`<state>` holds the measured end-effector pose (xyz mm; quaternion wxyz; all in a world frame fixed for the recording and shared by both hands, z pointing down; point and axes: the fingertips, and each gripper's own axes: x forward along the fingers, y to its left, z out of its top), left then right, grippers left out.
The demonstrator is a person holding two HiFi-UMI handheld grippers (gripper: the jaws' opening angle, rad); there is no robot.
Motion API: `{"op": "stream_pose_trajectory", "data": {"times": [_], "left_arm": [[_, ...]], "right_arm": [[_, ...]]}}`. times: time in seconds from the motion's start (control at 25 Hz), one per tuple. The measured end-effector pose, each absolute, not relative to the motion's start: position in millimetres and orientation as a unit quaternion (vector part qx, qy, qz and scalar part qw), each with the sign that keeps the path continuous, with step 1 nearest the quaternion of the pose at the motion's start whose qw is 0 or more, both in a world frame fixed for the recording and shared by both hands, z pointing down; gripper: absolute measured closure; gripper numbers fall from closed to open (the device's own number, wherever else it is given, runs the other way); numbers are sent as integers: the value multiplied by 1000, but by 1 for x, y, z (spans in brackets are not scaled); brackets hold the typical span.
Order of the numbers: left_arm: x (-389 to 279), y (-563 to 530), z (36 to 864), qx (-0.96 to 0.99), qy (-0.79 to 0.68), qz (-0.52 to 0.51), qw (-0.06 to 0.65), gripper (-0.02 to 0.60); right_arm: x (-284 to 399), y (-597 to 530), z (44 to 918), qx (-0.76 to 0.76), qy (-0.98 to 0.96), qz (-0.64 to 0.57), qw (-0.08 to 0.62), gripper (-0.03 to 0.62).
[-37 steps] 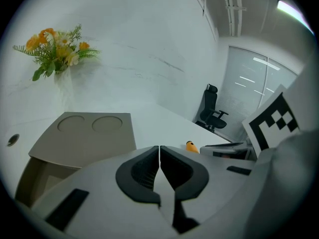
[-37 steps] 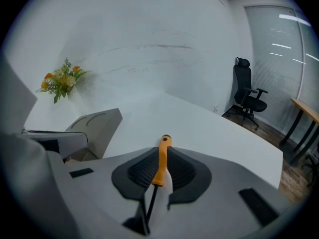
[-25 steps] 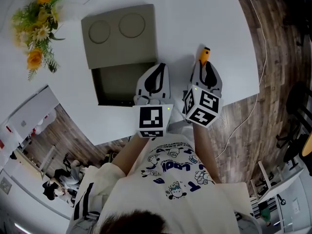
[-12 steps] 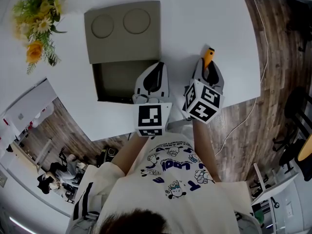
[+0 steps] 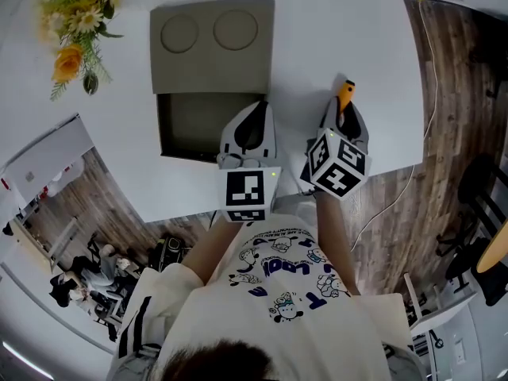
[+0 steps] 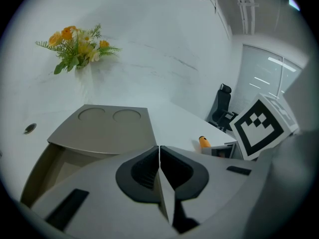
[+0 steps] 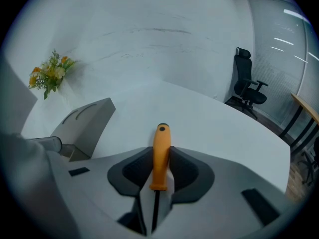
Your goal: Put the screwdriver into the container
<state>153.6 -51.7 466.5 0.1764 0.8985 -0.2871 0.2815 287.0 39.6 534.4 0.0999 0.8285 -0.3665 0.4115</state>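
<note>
An orange-handled screwdriver lies lengthwise between my right gripper's jaws, handle pointing away and the dark shaft running back toward the camera. The jaws are closing and both pads touch the handle. In the head view the handle sticks out ahead of the right gripper over the white table. The olive-grey container stands open to its left, and its lid, with two round recesses, lies flat behind it. My left gripper is shut and empty at the container's near right corner.
A bunch of yellow and orange flowers stands at the table's far left. The white table ends close to my body, with wood floor and a cable at the right. An office chair stands beyond the table.
The head view has shifted slightly, so the box and right gripper sit a little further right. The screwdriver stays between the right jaws. The left gripper has not visibly moved.
</note>
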Motion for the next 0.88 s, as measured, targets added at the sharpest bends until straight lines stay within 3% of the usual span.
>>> {"op": "stream_pose_trajectory", "data": {"times": [0.44,0.88], "left_arm": [[133,-57,449,900,-311,250,175,560],[91,-65,423,894,-349,219,177,560]], "right_arm": [[277,24,491,832,-415,360,75,477],[236,0,447,820,-486,279,112,476]]}}
